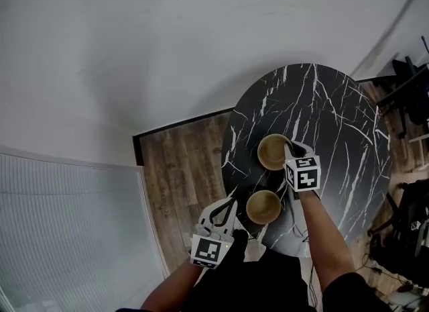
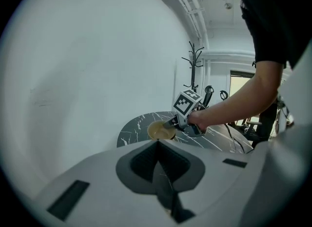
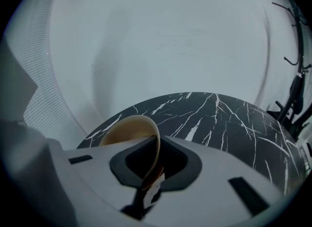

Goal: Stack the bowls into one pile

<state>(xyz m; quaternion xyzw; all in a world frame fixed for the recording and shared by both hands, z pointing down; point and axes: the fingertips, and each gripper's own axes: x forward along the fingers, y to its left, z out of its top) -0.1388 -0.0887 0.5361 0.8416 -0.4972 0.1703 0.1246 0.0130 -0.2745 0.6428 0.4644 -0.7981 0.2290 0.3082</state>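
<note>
Head view looks steeply down from above the marble table [image 1: 335, 123]; left gripper view sits low off its near edge (well back), facing across it; right gripper view rides close over the top, facing the wall [image 3: 170, 35]; all share the far bowl [image 1: 273, 151].

Bowl [image 3: 130, 131] lower half hidden behind right gripper [image 3: 150, 182] body; base not visible.

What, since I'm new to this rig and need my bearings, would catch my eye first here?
A round black table veined in white stands out in the head view. The right gripper is clamped on the rim of the farther bowl; the nearer bowl sits free by the table's near edge, with the left gripper shut and empty just left of it.
</note>
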